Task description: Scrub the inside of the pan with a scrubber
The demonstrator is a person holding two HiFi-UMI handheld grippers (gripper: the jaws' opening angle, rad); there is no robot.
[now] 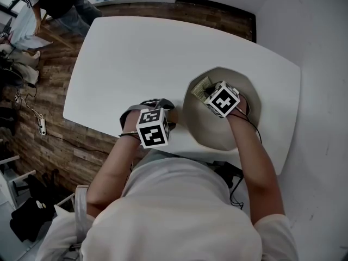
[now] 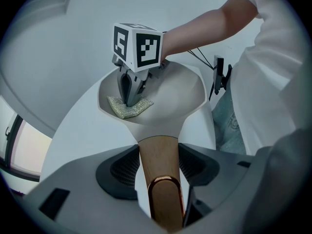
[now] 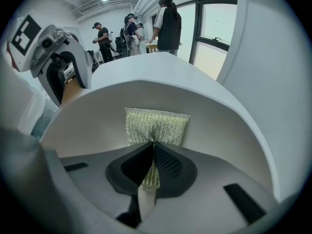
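Left gripper (image 2: pixel 158 168): jaws clamped on the wooden handle (image 2: pixel 157 147) of the cream pan (image 1: pixel 204 126). The pan sits on the white table (image 1: pixel 136 53), toward its right end. Right gripper (image 3: pixel 152 147): jaws closed, pinching the gold mesh scrubber (image 3: pixel 157 126). The scrubber is inside the pan, lying against its inner surface.

The person wears a pale grey T-shirt (image 1: pixel 179 216) with short sleeves (image 1: pixel 272 227). The left gripper (image 2: pixel 158 167) and right gripper (image 3: pixel 152 161) have smooth grey shells and black ribbed pads (image 2: pixel 121 168). Each carries one of two white cubes (image 1: pixel 152 128) printed with black square markers. Thin black cables (image 1: pixel 253 125) trail along the right forearm.
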